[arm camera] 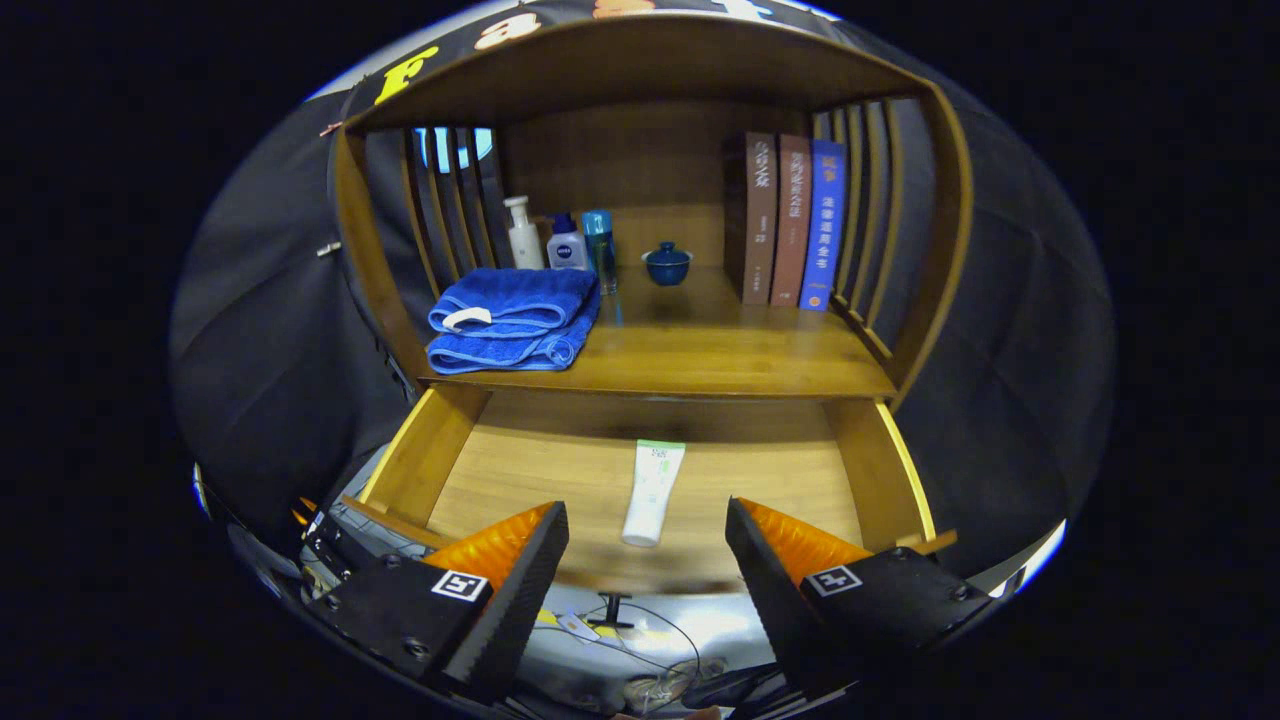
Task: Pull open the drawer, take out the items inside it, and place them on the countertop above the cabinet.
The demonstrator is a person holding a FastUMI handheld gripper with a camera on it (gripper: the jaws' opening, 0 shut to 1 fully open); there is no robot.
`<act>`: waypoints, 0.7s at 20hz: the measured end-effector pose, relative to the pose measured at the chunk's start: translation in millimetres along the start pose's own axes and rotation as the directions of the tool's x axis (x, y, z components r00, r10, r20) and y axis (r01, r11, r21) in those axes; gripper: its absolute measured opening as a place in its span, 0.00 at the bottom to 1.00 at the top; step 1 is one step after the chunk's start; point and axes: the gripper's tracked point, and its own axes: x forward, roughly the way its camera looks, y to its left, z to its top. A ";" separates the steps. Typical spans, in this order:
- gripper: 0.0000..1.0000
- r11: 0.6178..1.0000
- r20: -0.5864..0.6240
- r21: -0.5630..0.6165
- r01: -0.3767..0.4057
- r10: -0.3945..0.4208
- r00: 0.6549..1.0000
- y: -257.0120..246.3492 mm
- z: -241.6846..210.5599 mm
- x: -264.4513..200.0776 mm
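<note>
The wooden drawer stands pulled out below the cabinet's countertop. A white tube with a green end lies lengthwise on the drawer floor, its cap toward me. My gripper hovers open over the drawer's front edge, and the tube lies between and just ahead of the fingertips, touching neither. On the countertop rest a folded blue towel, a white pump bottle, a small white and blue bottle, a blue bottle, a blue lidded cup and three upright books.
Slatted wooden sides and a top shelf enclose the countertop. The drawer's small dark knob shows below its front edge, above a cluttered floor area with cables. Bare wood lies on the countertop between the towel and the books.
</note>
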 end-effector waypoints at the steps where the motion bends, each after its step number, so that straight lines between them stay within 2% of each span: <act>1: 0.99 1.000 -0.038 -0.018 -0.011 0.010 0.999 2.6 2.9 15.3; 4: 0.99 1.000 -0.167 -0.029 0.010 -0.014 0.986 4.4 -1.0 62.7; 8: 1.00 0.999 -0.326 -0.018 0.051 -0.054 0.944 -3.8 -24.4 111.8; 13: 1.00 0.994 -0.423 0.003 0.113 -0.101 0.901 -23.6 -53.0 150.2; 14: 0.96 0.994 -0.429 0.019 0.109 -0.090 0.899 -21.9 -55.2 154.1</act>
